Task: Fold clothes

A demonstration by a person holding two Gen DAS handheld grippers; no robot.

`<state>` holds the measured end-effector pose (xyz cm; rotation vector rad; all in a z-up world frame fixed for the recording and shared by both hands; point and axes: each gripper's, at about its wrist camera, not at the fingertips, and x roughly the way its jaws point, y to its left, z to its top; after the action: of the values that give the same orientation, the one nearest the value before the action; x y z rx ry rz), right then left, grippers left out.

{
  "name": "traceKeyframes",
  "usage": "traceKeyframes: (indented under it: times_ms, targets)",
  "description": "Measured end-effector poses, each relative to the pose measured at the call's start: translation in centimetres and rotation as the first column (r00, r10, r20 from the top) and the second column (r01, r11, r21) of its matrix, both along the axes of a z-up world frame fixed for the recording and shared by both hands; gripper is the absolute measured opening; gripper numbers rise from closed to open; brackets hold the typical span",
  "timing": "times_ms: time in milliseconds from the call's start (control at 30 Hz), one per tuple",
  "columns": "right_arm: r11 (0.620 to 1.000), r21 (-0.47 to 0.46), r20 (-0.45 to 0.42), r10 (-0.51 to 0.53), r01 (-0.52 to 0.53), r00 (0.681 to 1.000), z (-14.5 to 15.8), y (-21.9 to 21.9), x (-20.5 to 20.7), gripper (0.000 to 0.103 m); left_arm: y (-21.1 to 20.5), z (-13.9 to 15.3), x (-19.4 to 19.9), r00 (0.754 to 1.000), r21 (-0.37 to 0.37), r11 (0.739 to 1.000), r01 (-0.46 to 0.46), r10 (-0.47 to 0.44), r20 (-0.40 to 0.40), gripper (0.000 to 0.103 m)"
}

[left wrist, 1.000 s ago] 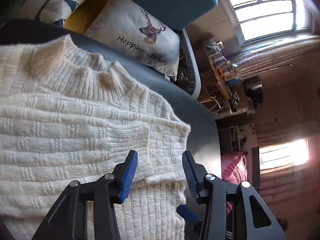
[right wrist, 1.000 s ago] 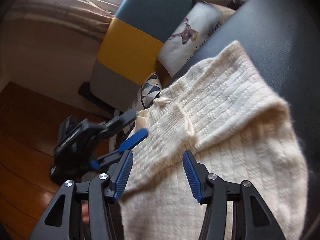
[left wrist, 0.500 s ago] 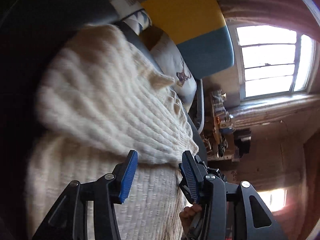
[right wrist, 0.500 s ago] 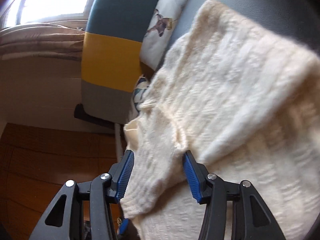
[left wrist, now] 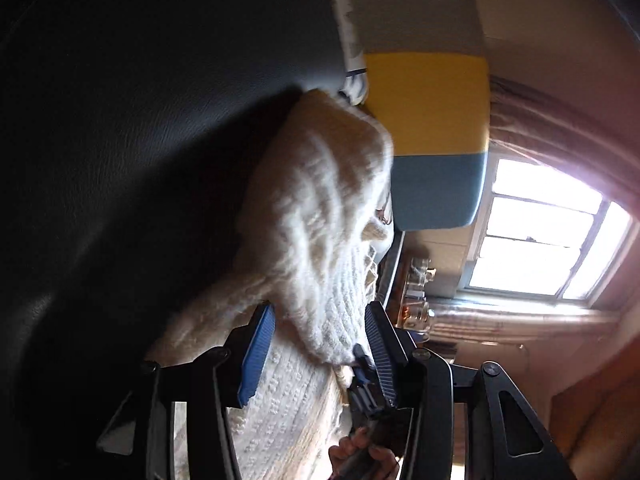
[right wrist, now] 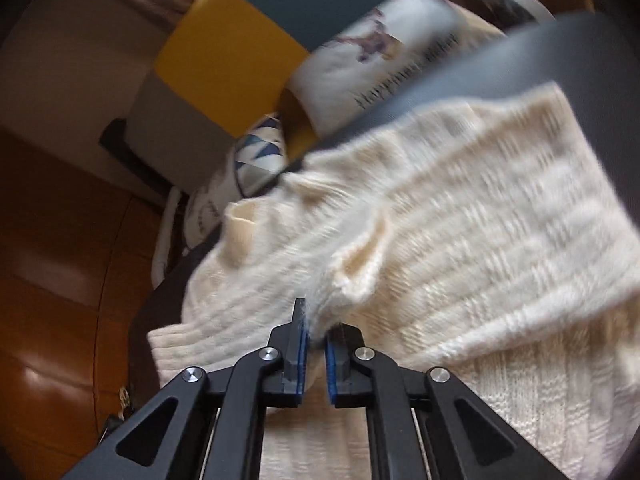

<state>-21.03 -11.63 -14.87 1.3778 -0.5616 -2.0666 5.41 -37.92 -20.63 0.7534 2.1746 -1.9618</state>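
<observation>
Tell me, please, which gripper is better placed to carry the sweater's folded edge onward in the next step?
Probably the right. The right gripper is shut on a fold of the cream sweater, so it can pull at once. The left gripper stands open, knit between its pads, gripping nothing yet.

Bright paned window (left wrist: 536, 232), yellow-and-teal chair back (left wrist: 432, 128), printed cushion (right wrist: 384, 60), brown wooden floor (right wrist: 52, 280)
</observation>
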Motion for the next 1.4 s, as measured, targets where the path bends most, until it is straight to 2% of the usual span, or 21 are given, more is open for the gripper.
traceKeyframes:
  times_ms: [67, 167, 267, 333, 367, 433, 467, 500, 600, 700, 833, 900, 967, 1000, 1100, 1200, 1300, 1400]
  targets:
    - [0.999, 0.023, -0.057, 0.042, -0.041, 0.998, 2.2, -0.5, 0.1, 0.006, 0.1, -0.6, -0.6, 1.000, 0.032, 0.999, -0.020, 0.021, -0.007, 0.047]
    - [0.997, 0.025, -0.128, 0.076, -0.073, 0.989, 5.7, -0.2, -0.1, 0.006, -0.6, -0.4, -1.9, 0.998, 0.001, 0.998, -0.066, 0.066, -0.016, 0.047]
    - [0.998, 0.007, -0.235, 0.067, -0.068, 0.970, 9.9, 1.4, 0.0, 0.006, -1.1, -0.2, -2.9, 0.994, 0.021, 0.994, -0.103, 0.104, -0.045, 0.047]
    - [0.999, 0.011, -0.283, 0.043, -0.042, 0.958, 11.5, 3.3, -0.3, 0.006, -1.4, 0.9, -3.4, 0.990, -0.003, 0.994, -0.110, 0.110, -0.083, 0.047]
    - [1.000, 0.013, -0.279, 0.026, -0.023, 0.960, 11.4, 4.3, -0.8, 0.006, -1.5, 1.6, -3.7, 0.991, -0.036, 0.994, -0.103, 0.100, -0.089, 0.047]
    - [1.000, 0.024, -0.221, -0.004, 0.010, 0.975, 9.0, 6.1, -1.9, 0.006, -1.7, 2.7, -4.2, 0.994, -0.105, 0.990, -0.092, 0.084, -0.074, 0.047]
    - [0.999, 0.034, -0.183, -0.017, 0.024, 0.983, 7.3, 6.7, -2.2, 0.006, -1.8, 2.6, -4.4, 0.995, -0.109, 0.990, -0.088, 0.083, -0.053, 0.047]
    - [0.999, 0.037, -0.153, -0.027, 0.033, 0.988, 5.9, 7.1, -2.3, 0.006, -1.9, 1.9, -4.8, 0.998, -0.100, 0.993, -0.059, 0.060, 0.006, 0.047]
    - [0.997, 0.048, -0.060, -0.056, 0.059, 0.997, 1.5, 8.3, -2.6, 0.006, -1.7, 0.1, -4.8, 0.997, -0.051, 0.997, -0.056, 0.059, 0.051, 0.047]
    - [0.997, 0.044, -0.009, -0.069, 0.069, 0.998, -1.1, 9.0, -2.7, 0.006, -1.6, 0.1, -4.9, 0.996, -0.070, 0.995, -0.064, 0.069, 0.062, 0.047]
    - [0.998, 0.009, -0.015, -0.058, 0.058, 0.998, -1.2, 9.6, -2.4, 0.006, -1.8, 1.5, -5.3, 0.991, -0.119, 0.987, -0.105, 0.113, 0.065, 0.047]
    - [0.998, -0.045, -0.056, -0.034, 0.032, 0.998, -0.3, 9.8, -2.0, 0.006, -1.6, 2.2, -5.4, 0.988, -0.183, 0.976, -0.116, 0.132, 0.078, 0.038]
    - [0.999, -0.043, -0.109, -0.009, 0.005, 0.994, 0.3, 9.5, -1.6, 0.006, -1.4, 2.8, -5.2, 0.984, -0.265, 0.957, -0.118, 0.149, 0.097, 0.025]
    - [1.000, -0.018, -0.102, -0.002, 0.000, 0.995, 0.0, 9.4, -1.6, 0.006, -1.3, 3.1, -5.0, 0.982, -0.315, 0.942, -0.114, 0.156, 0.111, 0.019]
    - [0.998, 0.067, -0.012, -0.013, 0.014, 1.000, -3.2, 9.3, -2.2, 0.006, -2.4, 1.2, -3.7, 0.975, -0.355, 0.931, -0.086, 0.151, 0.162, 0.015]
    - [0.999, 0.001, 0.026, -0.051, 0.051, 0.998, -4.6, 10.1, -2.5, 0.007, -3.2, 0.0, -3.4, 0.980, -0.318, 0.947, -0.052, 0.110, 0.167, 0.015]
    - [0.999, 0.013, -0.018, -0.044, 0.044, 0.999, -3.4, 9.6, -2.7, 0.007, -3.0, 0.6, -3.4, 0.983, -0.350, 0.937, -0.011, 0.074, 0.167, 0.015]
    - [1.000, -0.008, -0.146, -0.012, 0.010, 0.989, 0.2, 8.5, -2.5, 0.007, -3.1, 2.4, -3.6, 0.989, -0.401, 0.916, 0.001, 0.059, 0.137, 0.015]
